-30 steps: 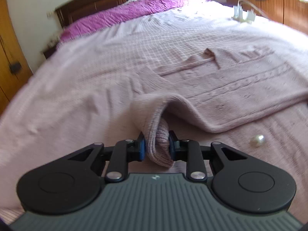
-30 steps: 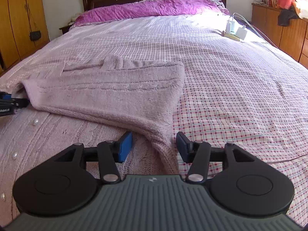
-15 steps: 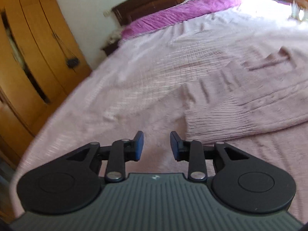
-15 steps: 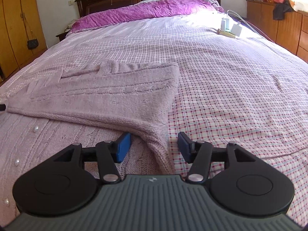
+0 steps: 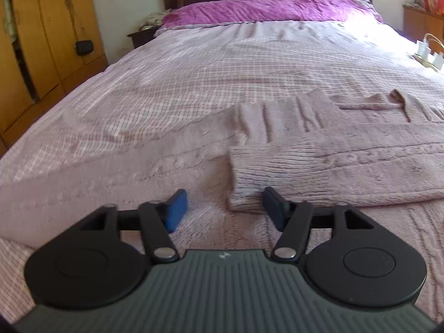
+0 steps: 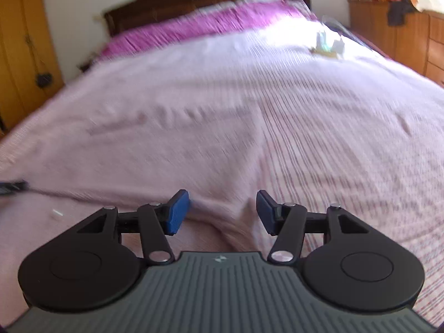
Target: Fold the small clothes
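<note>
- Left wrist: the left gripper [image 5: 225, 208], which pinched the sleeve cuff [image 5: 244, 179] a second ago, now has its fingers spread and empty. The cuff lies flat across the cardigan [image 5: 347, 163], between the fingers near the right one, so the sleeve fold looks placed.
- Right wrist: badly blurred. The right gripper [image 6: 223, 211] is spread as before, with a cardigan edge [image 6: 222, 216] between its fingers, ungripped.

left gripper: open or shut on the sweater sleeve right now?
Open. The left gripper has its jaws wide apart; the sleeve cuff of the pink sweater lies flat between them, ungripped.
</note>
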Tool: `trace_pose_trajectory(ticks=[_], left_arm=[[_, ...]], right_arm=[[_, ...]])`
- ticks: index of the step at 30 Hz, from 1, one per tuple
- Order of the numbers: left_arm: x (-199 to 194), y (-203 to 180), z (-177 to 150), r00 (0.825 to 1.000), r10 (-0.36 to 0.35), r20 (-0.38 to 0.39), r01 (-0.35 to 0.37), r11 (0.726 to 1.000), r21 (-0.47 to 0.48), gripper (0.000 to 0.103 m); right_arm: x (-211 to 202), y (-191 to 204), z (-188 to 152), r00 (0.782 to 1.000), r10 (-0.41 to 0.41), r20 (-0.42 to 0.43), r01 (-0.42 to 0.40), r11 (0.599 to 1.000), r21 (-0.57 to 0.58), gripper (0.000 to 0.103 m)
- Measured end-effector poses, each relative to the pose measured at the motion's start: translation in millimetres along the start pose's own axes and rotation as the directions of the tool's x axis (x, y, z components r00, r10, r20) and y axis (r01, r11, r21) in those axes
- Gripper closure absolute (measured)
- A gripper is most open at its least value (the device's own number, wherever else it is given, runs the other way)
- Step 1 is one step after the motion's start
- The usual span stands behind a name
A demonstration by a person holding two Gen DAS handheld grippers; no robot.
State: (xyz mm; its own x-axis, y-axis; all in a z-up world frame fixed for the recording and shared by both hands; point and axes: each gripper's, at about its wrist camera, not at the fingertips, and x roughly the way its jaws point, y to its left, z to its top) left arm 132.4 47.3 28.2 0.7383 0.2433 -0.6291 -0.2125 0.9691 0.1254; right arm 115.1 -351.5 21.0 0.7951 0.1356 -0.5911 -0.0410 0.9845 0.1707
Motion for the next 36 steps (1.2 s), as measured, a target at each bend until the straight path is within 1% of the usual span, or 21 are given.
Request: trace_pose_trajectory(ticks=[1,2,5,7,9,12,14,17,20,22,24,27,28,29,30,32,35,36], left_arm=[[-1.1,2.3,-2.0,1.000,0.012,0.001,-0.012,1.000,-0.005,0.027],[-1.7,4.3,-3.0,1.000,0.014,-0.003,-0.014,1.000,-0.008,0.026],[-6.3,12.9,-2.6,1.000,-0.003,-0.016,0.003,1.000,-0.025,0.026],[-12.7,18.2,-2.7,1.000,0.001,-0.019,-0.002,1.000,-0.029,0.025],[-22.5,26.2,-3.7,1.000,0.028,-0.012,-0.028,0.999,-0.035,0.026],[-38.1,48.0,-3.9,0.998,0.064,-0.004,-0.064,0.996,-0.067,0.027],[-47.5,69.1,-4.8,0.995,0.095,-0.006,-0.095,0.991,-0.099,0.027],[-58.5,106.5,-7.7,0.989,0.148,-0.016,-0.149,0.977,-0.153,0.027],[-63.4,146.3,-13.8,0.976,0.212,-0.052,-0.218,0.952,-0.216,0.027],[-66.5,172.3,-20.3,0.966,0.245,-0.076,-0.257,0.926,-0.276,0.027],[-69.8,195.6,-27.3,0.960,0.263,-0.096,-0.280,0.900,-0.335,0.027],[-71.4,222.3,-39.1,0.953,0.275,-0.129,-0.304,0.865,-0.400,0.027],[-70.1,228.8,-42.8,0.952,0.274,-0.139,-0.307,0.856,-0.417,0.027],[-68.3,234.7,-45.9,0.952,0.269,-0.146,-0.306,0.847,-0.435,0.027],[-66.3,239.5,-48.5,0.954,0.259,-0.151,-0.300,0.839,-0.454,0.027],[-59.4,247.6,-52.1,0.961,0.228,-0.157,-0.276,0.822,-0.498,0.027],[-52.1,258.4,-57.1,0.974,0.185,-0.133,-0.228,0.796,-0.560,0.027],[-49.1,260.5,-57.1,0.976,0.181,-0.122,-0.218,0.795,-0.566,0.024]], right_arm=[[5.0,-4.2,-6.5,1.000,0.014,0.014,-0.014,1.000,0.005,0.039],[6.1,-7.8,-10.4,0.999,0.027,0.036,-0.028,0.999,0.018,0.039],[5.3,-7.9,-10.2,0.999,0.031,0.037,-0.032,0.999,0.024,0.038],[6.1,-8.1,-11.3,0.999,0.032,0.039,-0.033,0.999,0.020,0.037],[4.2,-9.7,-10.3,0.998,0.039,0.039,-0.040,0.999,0.028,0.036],[-5.0,-8.9,-7.4,0.999,0.043,0.027,-0.044,0.998,0.039,0.035],[-15.6,-5.9,-5.9,0.998,0.052,0.023,-0.053,0.998,0.041,0.035],[-35.7,0.8,-5.0,0.995,0.094,0.035,-0.096,0.995,0.035,0.034],[-54.2,10.1,-7.6,0.990,0.137,0.037,-0.138,0.990,0.025,0.034],[-63.1,16.5,-11.4,0.982,0.187,0.027,-0.188,0.982,0.029,0.034],[-69.8,23.1,-17.3,0.976,0.219,0.017,-0.220,0.975,0.031,0.034],[-75.0,35.3,-30.4,0.971,0.239,0.017,-0.239,0.971,0.011,0.033],[-74.6,38.9,-35.8,0.971,0.239,0.018,-0.239,0.971,0.008,0.032],[-72.8,41.9,-41.0,0.972,0.235,0.012,-0.235,0.972,0.013,0.030],[-68.9,43.7,-46.0,0.973,0.231,-0.002,-0.231,0.973,0.024,0.027],[-62.6,46.8,-56.2,0.974,0.225,-0.013,-0.224,0.974,0.041,0.024],[-59.7,50.9,-67.9,0.977,0.215,0.016,-0.215,0.976,0.021,0.020],[-59.6,51.2,-70.9,0.976,0.217,0.029,-0.217,0.976,0.022,0.018]])
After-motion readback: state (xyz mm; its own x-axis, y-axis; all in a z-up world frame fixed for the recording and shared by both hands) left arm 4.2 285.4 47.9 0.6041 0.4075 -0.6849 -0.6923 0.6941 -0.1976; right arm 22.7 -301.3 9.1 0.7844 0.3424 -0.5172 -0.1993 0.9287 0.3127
